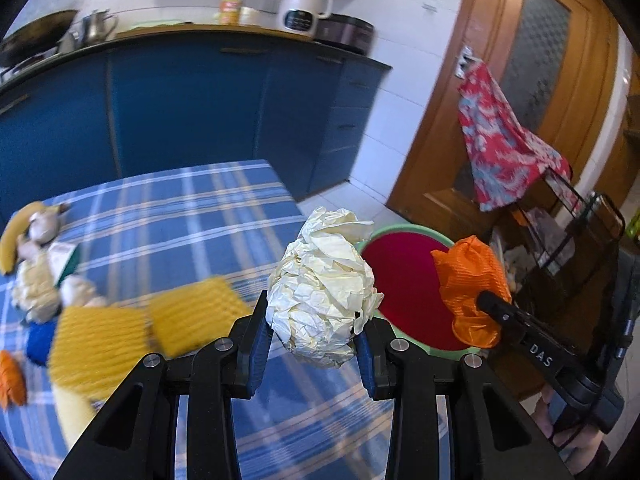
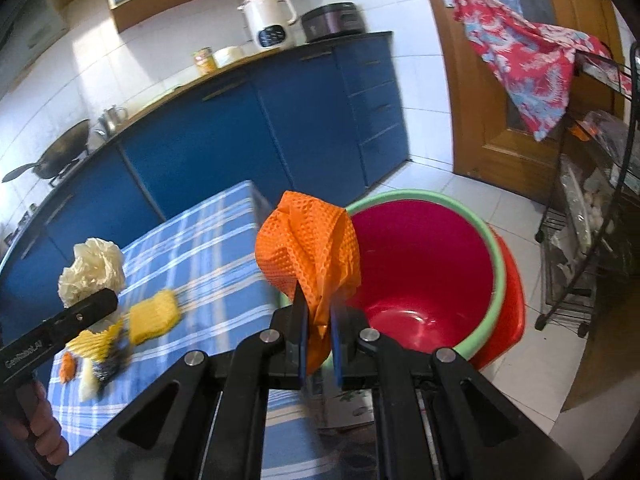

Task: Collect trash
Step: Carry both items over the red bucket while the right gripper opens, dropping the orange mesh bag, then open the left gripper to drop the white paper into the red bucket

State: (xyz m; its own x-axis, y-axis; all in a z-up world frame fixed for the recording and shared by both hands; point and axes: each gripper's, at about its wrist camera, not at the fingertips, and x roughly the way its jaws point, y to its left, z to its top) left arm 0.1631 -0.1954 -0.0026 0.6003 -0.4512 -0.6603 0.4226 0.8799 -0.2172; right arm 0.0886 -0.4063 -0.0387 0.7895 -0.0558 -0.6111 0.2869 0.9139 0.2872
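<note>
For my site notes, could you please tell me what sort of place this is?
Most likely a home kitchen: blue base cabinets under a dark countertop, a wok on the stove, and a white electric kettle beside a cooker.

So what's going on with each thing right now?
Left gripper: shut on the paper ball.
Paper ball: crumpled, held above the table edge.
Right gripper: shut on the orange net.
Orange net: scrunched, held up by the bin's rim.
Bin: open, looks empty inside.
Yellow nets: lying on the table.
Banana peel: lying on the table.
Door: closed.
</note>
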